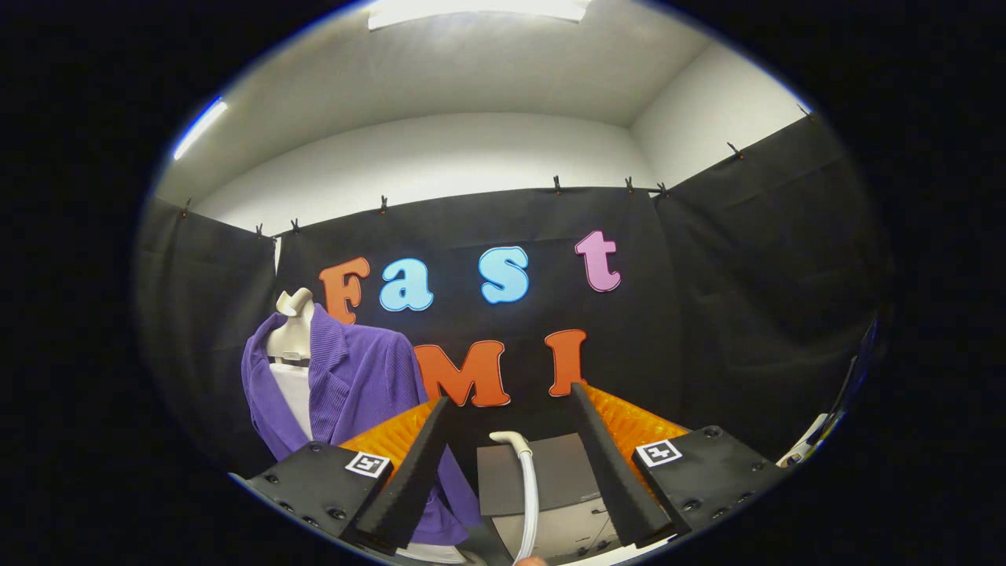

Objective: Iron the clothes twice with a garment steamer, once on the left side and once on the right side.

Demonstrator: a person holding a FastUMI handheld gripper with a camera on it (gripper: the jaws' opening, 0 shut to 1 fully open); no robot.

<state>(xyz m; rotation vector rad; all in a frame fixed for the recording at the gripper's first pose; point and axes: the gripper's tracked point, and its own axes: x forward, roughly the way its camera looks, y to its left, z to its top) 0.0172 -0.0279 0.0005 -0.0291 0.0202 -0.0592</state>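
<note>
The claw (509, 405) is held up high, and its two fingers are spread wide apart. Nothing is pinched between them.

In the gap between the fingers, low down, a white hose (528, 487) is seen. It curves over at its top and runs down toward the bottom of the view. It is not touched by either finger. Behind the hose, also between the fingers, a flat dark gray panel (562, 472) is seen, with a lighter gray box (578, 534) under it. What these two are cannot be told for sure. The steamer's head cannot be made out.

Off to the left of the claw, past the left finger, a purple jacket (357, 385) is worn by a pale dummy (292, 326). The dummy has a neck but no head. The jacket is open at the front, and a white top (297, 405) is seen under it. The lower part of the jacket is hidden behind the left finger. The jacket is not touched by the claw.

Beyond the fingers, a black cloth wall (707, 314) is hung with small clips. Above it, a white wall (440, 153) and a white ceiling (471, 71) are seen, with a bright light (471, 9) up top.

Far to the right of the claw, something white with a dark edge (817, 436) is seen, but it is too small to tell what it is.
</note>
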